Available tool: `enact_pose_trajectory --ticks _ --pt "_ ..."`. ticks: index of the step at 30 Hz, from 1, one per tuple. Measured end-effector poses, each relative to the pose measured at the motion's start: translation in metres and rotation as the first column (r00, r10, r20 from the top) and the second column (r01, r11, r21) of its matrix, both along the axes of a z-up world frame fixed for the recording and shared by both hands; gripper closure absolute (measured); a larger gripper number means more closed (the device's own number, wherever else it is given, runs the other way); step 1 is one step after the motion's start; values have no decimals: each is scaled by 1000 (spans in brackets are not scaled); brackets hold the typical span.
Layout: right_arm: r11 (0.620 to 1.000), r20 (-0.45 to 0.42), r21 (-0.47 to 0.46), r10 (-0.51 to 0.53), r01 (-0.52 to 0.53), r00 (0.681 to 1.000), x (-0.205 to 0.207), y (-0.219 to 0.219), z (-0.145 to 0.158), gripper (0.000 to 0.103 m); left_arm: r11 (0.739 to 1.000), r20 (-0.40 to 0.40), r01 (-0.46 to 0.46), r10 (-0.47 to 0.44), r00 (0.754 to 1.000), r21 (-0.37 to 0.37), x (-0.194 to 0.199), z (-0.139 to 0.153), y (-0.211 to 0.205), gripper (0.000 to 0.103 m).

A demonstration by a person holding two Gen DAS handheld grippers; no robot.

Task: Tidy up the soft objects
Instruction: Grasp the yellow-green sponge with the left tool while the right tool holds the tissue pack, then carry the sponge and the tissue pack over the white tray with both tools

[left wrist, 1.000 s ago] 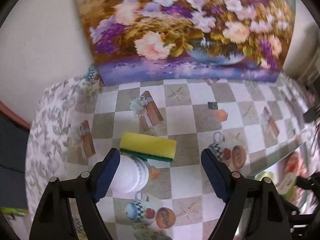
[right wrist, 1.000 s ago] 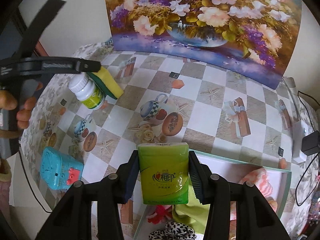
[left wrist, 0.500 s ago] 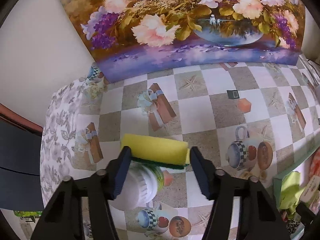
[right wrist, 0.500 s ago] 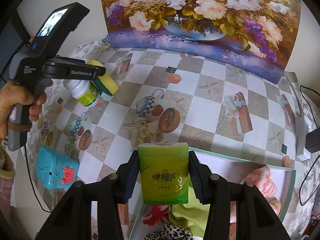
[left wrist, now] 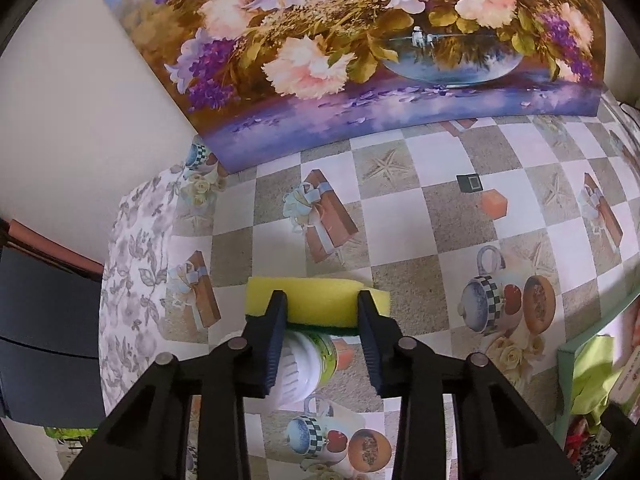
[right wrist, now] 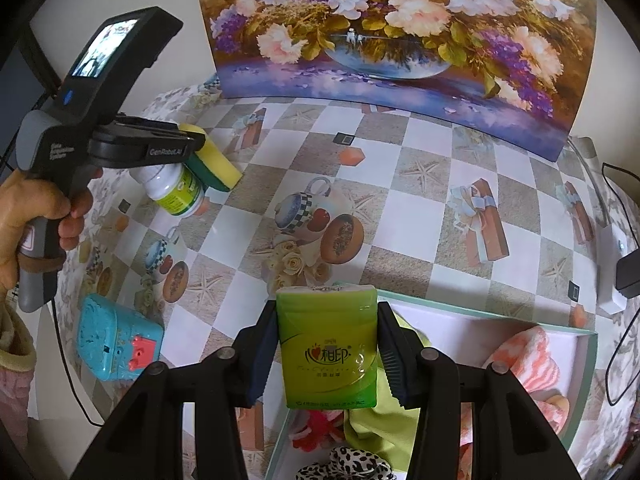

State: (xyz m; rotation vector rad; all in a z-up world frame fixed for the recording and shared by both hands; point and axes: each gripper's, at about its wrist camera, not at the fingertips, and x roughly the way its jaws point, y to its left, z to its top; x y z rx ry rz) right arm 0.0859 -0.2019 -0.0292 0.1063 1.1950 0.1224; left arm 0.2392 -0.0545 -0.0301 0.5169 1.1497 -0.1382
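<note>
A yellow sponge with a green underside [left wrist: 320, 302] lies on the patterned tablecloth, leaning on a white and green bottle [left wrist: 306, 364]. My left gripper [left wrist: 322, 308] is shut on the sponge, its jaws pinching the sponge's middle. The sponge also shows in the right wrist view [right wrist: 214, 162], held by the left gripper [right wrist: 192, 140]. My right gripper [right wrist: 326, 320] is shut on a green tissue pack [right wrist: 328, 344], held above the near left corner of a pale green box [right wrist: 588, 364] that holds soft cloths.
A blue toy [right wrist: 116, 340] sits at the table's left front. A pink striped cloth [right wrist: 524, 356], a lime cloth [right wrist: 380, 428] and a leopard-print piece [right wrist: 348, 466] lie in the box. A flower painting [right wrist: 400, 32] stands at the back. A black adapter and cables [right wrist: 628, 272] lie at the right edge.
My left gripper moved forward over the bottle and closed from wide open onto the sponge. My right gripper kept hold of the tissue pack and barely moved.
</note>
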Motion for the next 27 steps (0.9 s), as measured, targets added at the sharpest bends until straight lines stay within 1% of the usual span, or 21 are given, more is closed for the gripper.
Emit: enact_pose_trajectory --ticks 6,12,23,27 --pt "1000 -3 3 -9 9 1000 -2 -3 1 53 1000 16 -14 14 1000 5 0 5 5 82" --pt "1000 5 2 -11 11 1000 -4 -4 8 53 999 22 -34 34 999 -13 2 12 14 89" --pt "1000 4 7 -13 13 1000 -4 -4 7 53 997 44 -54 56 997 -52 3 25 27 92" --pt "1000 6 12 -24 24 1000 -5 -7 10 53 995 63 -59 65 996 -82 -1 42 31 92"
